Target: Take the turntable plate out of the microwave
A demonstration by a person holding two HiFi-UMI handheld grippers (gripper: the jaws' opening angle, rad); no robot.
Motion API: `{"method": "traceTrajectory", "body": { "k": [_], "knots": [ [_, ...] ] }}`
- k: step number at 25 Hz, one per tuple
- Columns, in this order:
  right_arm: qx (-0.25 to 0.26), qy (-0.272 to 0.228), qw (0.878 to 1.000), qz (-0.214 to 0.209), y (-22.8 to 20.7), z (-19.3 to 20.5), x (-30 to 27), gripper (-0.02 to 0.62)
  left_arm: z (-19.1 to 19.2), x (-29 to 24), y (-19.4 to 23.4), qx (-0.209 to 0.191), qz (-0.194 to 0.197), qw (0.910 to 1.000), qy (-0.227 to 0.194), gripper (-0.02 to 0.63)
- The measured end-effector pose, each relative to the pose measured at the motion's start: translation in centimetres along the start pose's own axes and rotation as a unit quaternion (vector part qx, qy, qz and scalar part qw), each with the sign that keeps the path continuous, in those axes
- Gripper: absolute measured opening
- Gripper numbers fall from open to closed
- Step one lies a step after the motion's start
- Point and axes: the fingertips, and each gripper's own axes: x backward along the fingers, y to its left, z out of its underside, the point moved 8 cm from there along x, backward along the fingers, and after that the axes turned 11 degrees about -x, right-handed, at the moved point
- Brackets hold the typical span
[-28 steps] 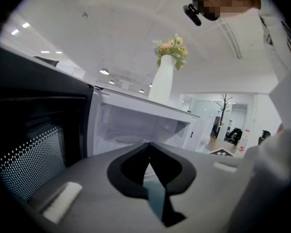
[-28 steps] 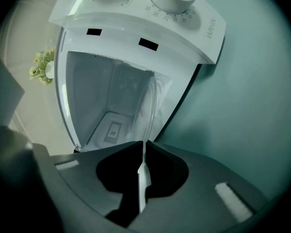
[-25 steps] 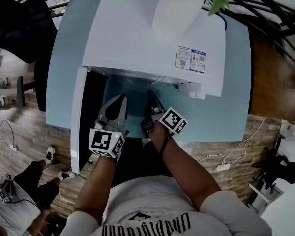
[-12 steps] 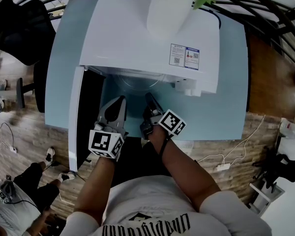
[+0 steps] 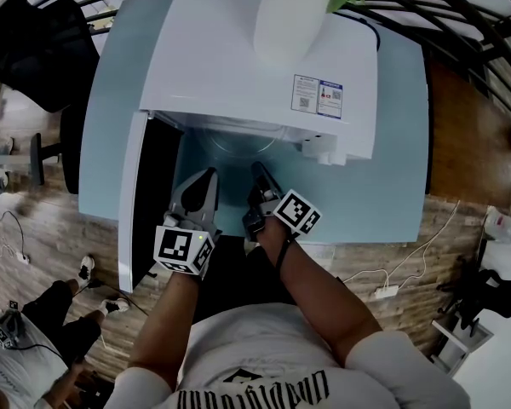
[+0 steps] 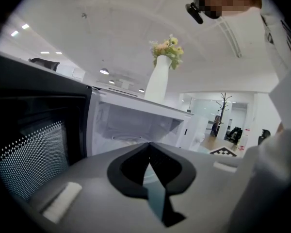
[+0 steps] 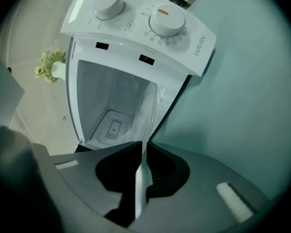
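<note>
- Now the right gripper (image 7: 142,147), jaws narrow and just eased wider, pinches the rim of the plate (image 7: 149,113).
- That plate lies at the microwave (image 5: 255,66) mouth, upper centre of the head view.
- Left of it, the left gripper (image 6: 148,144) is closed, empty.

"WAHIN" on microwave control panel (image 7: 140,25)

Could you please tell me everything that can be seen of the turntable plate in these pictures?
The turntable plate is a round, thin disc of clear glass. It lies flat, low in the open white microwave, and its front arc shows at the opening above the pale blue table. Its rim runs between the jaws of the right gripper, which is rolled on its side. The jaws look closed on the rim, though they have just been opening a little. Nothing lies on the plate.
</note>
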Motion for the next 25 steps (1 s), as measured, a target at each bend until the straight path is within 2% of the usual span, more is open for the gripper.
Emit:
{"method": "traceTrajectory", "body": {
  "k": [10,25],
  "knots": [
    [0.01,-0.004,1.0,0.001,0.1,-0.6,-0.1,0.044,0.0,0.2,0.1,-0.002,0.0,1.0,0.002,0.049],
    [-0.001,0.002,1.0,-0.012,0.1,-1.2,-1.5,0.146,-0.1,-0.4,0.7,-0.003,0.003,1.0,0.005,0.049]
  ]
}}
